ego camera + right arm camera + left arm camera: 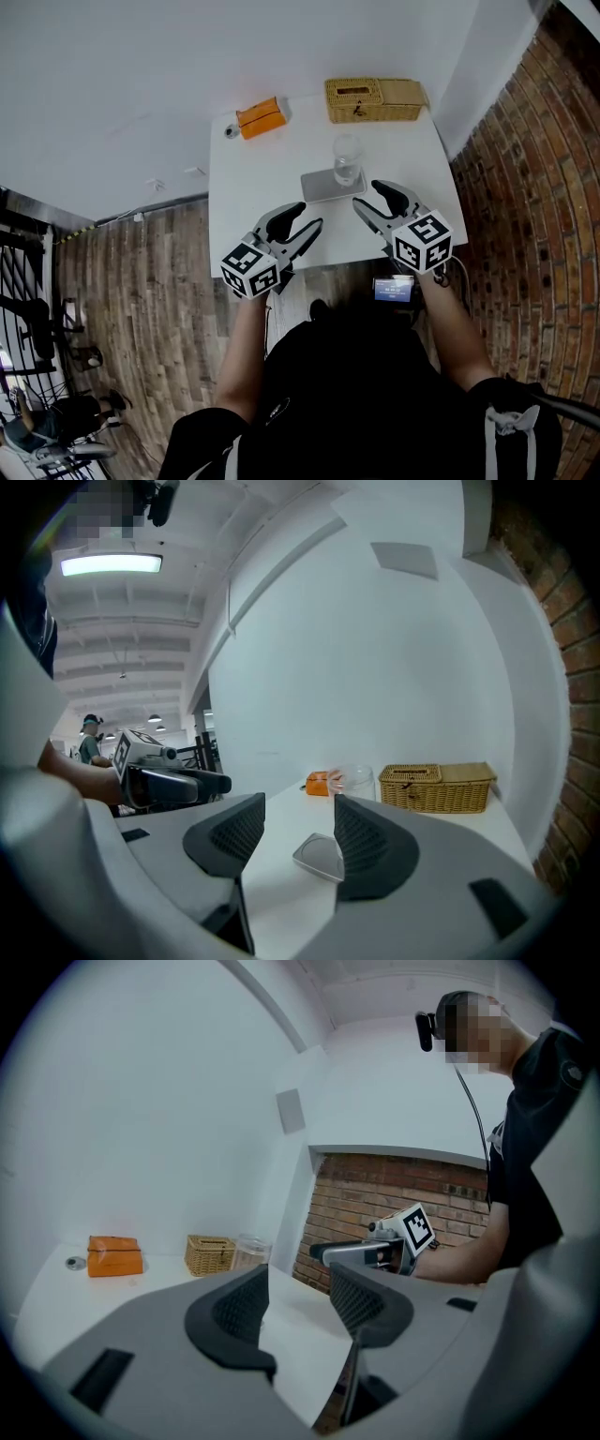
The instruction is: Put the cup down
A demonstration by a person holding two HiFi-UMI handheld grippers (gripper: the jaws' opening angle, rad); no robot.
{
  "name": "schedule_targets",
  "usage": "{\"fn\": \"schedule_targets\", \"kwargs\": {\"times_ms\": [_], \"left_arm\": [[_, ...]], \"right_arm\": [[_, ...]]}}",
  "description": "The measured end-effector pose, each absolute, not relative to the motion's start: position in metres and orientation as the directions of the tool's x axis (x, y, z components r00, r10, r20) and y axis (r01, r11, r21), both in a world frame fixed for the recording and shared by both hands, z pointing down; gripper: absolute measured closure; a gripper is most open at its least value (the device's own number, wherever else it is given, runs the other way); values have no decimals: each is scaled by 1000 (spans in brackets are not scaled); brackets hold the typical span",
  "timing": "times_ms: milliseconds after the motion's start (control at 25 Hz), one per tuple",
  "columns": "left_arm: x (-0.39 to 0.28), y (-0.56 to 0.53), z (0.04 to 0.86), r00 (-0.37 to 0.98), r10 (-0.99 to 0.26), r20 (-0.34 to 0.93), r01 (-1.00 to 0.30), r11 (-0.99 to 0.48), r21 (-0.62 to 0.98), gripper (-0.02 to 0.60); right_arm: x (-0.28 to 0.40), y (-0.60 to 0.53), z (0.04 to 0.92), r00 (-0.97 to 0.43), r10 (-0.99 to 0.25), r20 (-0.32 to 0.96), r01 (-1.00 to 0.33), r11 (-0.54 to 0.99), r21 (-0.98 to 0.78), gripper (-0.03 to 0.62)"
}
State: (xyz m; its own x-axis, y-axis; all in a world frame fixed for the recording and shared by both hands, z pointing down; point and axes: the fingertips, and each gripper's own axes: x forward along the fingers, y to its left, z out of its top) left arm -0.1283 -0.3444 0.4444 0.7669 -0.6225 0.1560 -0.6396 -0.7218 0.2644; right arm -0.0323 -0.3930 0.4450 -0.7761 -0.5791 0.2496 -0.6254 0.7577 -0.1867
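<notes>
One clear cup (347, 161) stands upright on the white table (248, 192), at the far edge of one grey slab (323, 187); one wicker basket (375, 100) and one orange packet (260, 118) lie beyond; left gripper (309, 216) and right gripper (366, 193) hover, jaws apart, empty.

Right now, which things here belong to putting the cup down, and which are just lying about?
In the job: clear glass cup, standing on the grey square coaster; left gripper and right gripper, both empty.
Lying about: wicker box, orange packet, small round object.
</notes>
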Motion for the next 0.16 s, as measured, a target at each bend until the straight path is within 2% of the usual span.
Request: {"fn": "schedule_targets", "kwargs": {"times_ms": [160], "left_arm": [[-126, -344, 445, 768, -620, 160, -639, -722, 268, 371]], "right_arm": [[-32, -392, 448, -775, -576, 261, -626, 757, -186, 353]]}}
